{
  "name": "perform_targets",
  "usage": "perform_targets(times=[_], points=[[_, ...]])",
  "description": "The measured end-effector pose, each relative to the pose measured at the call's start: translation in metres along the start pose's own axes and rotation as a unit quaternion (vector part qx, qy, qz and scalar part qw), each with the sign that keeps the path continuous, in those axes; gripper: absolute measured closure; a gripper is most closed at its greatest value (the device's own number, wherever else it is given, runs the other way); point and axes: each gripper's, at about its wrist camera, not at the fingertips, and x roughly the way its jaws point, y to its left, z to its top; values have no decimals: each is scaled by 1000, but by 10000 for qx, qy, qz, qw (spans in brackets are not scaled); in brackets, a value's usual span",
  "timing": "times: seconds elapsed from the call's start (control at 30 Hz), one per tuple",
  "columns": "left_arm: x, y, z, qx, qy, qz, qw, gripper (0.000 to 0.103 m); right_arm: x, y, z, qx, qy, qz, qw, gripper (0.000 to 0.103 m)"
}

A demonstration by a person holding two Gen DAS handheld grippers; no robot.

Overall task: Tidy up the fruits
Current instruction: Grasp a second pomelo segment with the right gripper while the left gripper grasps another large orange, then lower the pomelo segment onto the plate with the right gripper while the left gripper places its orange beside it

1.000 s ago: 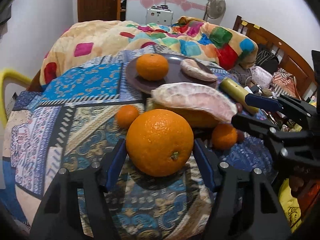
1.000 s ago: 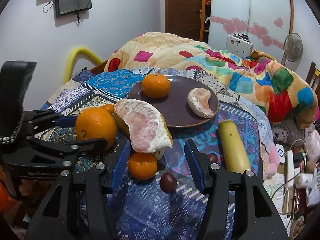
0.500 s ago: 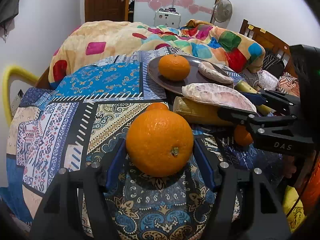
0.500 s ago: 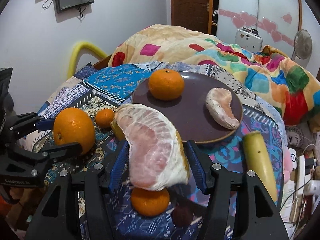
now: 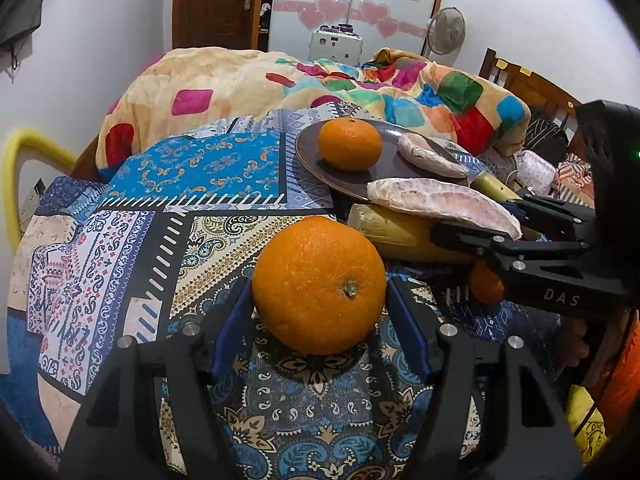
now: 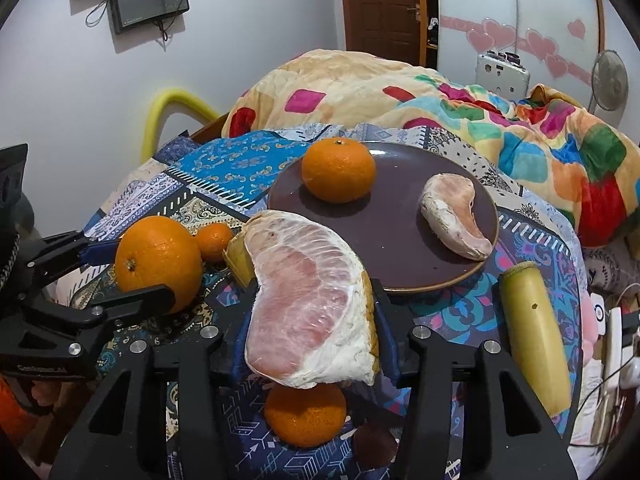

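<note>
Two tongs loaded | left tongs [image 5: 319,304] clamp orange [image 5: 319,285] | right tongs [image 6: 311,320] clamp pomelo segment [image 6: 308,308]

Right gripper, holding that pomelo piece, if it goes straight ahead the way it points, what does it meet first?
Most likely the brown plate: its near rim lies just beyond the pomelo wedge held in the right gripper, though height above it is unclear.

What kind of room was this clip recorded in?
Most likely a bedroom at home. A rumpled patchwork quilt is heaped on what looks like a bed with a wooden headboard, and a wardrobe with heart stickers stands beside a wooden door.
</note>
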Motion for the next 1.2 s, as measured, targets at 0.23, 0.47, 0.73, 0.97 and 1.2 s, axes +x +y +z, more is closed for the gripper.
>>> perform_targets(times=[0.23,0.47,0.73,0.97,1.2], points=[[-7,-5,7,31,-97,-3,9999,37,-18,2,-1,-84,-241,-91,9996,58],[-29,-9,29,-37,-485,6,9988,37,-46,-9,8,-87,-595,-320,9977,58],[-30,-16,56,44,-725,69,9973,37,-57,-29,24,51,-856,-614,9944,58],[-12,-19,77,97,-739,-16,9972,37,-49,-48,37,233,-938,-807,9920,58],[5,-18,92,246,-734,-7,9970,37,-26,-58,47,302,-809,-973,9915,58]])
